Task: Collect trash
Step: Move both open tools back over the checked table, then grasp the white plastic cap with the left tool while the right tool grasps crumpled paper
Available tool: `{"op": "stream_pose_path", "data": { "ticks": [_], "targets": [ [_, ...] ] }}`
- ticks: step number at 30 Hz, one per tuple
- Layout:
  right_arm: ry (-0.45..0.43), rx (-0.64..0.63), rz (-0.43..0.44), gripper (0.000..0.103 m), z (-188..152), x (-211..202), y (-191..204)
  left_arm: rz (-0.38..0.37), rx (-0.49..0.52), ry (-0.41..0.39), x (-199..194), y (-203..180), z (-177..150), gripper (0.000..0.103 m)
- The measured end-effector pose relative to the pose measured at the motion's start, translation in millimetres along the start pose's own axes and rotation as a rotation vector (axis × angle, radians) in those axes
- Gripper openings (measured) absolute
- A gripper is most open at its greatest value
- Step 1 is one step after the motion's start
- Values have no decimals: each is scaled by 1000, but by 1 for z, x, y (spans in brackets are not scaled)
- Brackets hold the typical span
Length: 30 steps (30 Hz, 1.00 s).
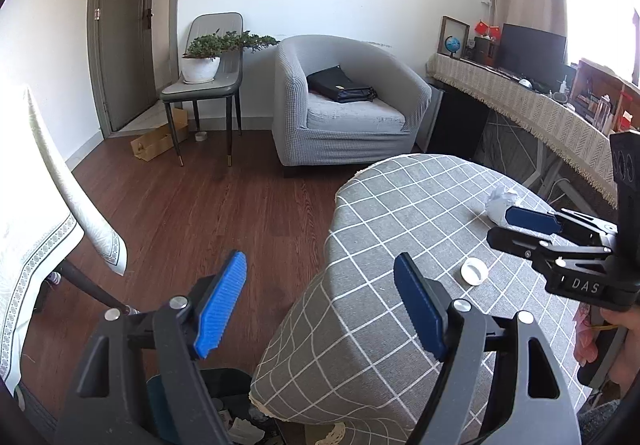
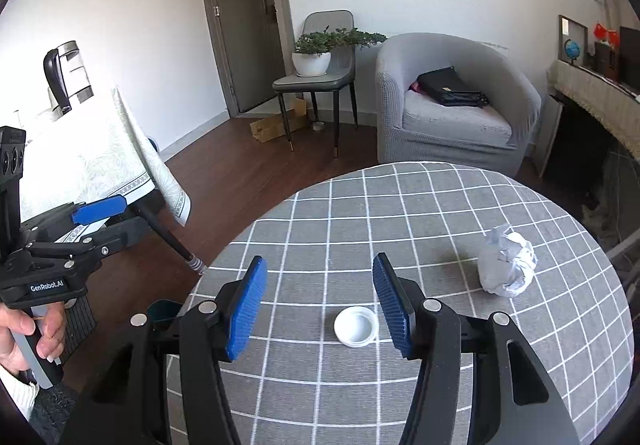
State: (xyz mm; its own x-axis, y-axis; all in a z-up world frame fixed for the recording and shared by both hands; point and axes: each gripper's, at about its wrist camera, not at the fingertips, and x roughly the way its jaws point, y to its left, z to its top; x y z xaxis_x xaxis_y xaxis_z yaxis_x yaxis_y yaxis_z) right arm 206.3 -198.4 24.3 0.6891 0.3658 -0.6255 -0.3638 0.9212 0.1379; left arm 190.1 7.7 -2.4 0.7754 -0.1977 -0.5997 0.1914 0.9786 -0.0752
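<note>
A white bottle cap lies on the round table's grey checked cloth. In the right wrist view it sits between the fingers of my right gripper, closer to the right-hand pad, and neither pad touches it. That gripper is open. A crumpled ball of white paper rests further right on the cloth. My left gripper is open and empty, over the table's left edge and the floor. Under it stands a dark trash bin with scraps inside. The cap, the paper and the right gripper show here too.
A grey armchair with a black bag stands beyond the table, and a chair with a potted plant beside it. A table with a white cloth and a kettle stands left. A long desk runs along the right. A cardboard box lies on the floor.
</note>
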Motion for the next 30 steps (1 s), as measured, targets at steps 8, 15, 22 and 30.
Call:
{"op": "stream_pose_path", "data": {
  "ticks": [8, 15, 22, 30],
  "targets": [
    [-4, 43, -75, 56, -3, -10, -49, -57, 85, 28, 22, -49, 3, 79],
    [-4, 77, -108, 56, -3, -13, -80, -115, 145, 77, 45, -88, 0, 78],
    [-1, 119, -121, 58, -2, -10, -113, -168, 157, 140, 73, -112, -2, 72],
    [15, 173, -102, 58, -3, -2, -135, -186, 184, 210, 97, -130, -9, 61]
  ]
}}
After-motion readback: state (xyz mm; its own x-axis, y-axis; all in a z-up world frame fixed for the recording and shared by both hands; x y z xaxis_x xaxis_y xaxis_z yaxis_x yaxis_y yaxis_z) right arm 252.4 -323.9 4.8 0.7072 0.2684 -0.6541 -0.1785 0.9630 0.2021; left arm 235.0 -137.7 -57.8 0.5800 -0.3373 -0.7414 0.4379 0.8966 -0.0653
